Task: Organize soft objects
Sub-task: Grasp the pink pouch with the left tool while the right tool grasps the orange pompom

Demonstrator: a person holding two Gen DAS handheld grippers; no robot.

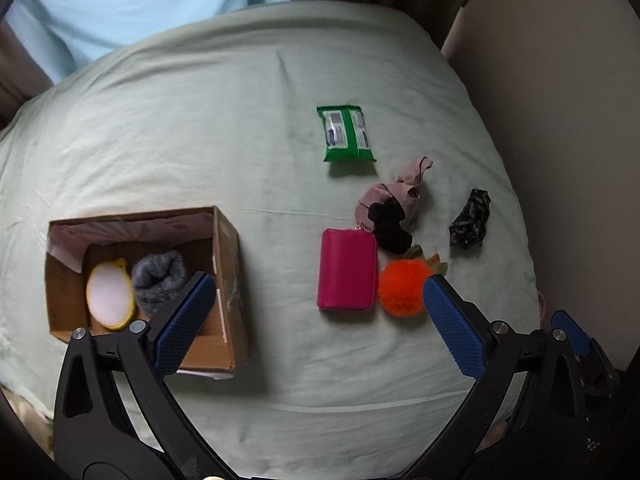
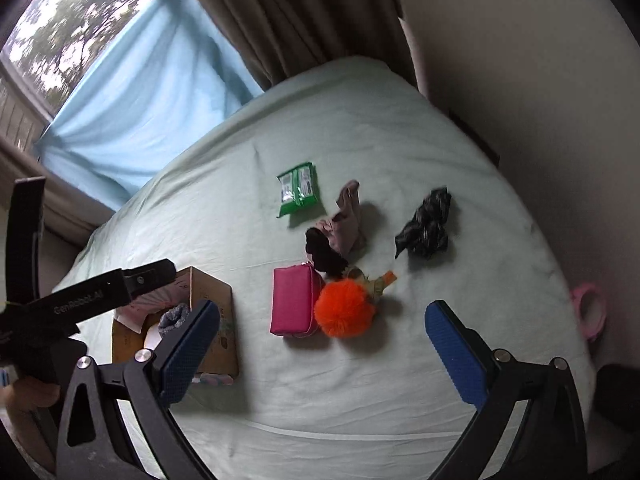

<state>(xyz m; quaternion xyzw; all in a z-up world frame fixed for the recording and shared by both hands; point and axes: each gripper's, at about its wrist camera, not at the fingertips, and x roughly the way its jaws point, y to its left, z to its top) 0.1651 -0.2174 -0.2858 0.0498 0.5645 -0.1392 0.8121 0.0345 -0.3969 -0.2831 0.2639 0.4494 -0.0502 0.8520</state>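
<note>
Left gripper (image 1: 318,284) spread wide, holding nothing, above the bed (image 1: 160,140). Right gripper (image 2: 322,316) also spread wide and empty. Cardboard box (image 1: 226,240) sits by the left gripper's left finger; inside it a yellow-rimmed white pad (image 1: 110,294) just beside a grey sock (image 1: 160,280). Between the fingers: pink pouch (image 1: 347,270) touching an orange pompom (image 1: 402,288). Behind those, a black cloth (image 1: 392,224) lies on a dusty-pink cloth (image 1: 408,184). Green wipes pack (image 1: 346,133) farther back, apart. Dark patterned cloth (image 1: 470,218) off to the right, alone.
</note>
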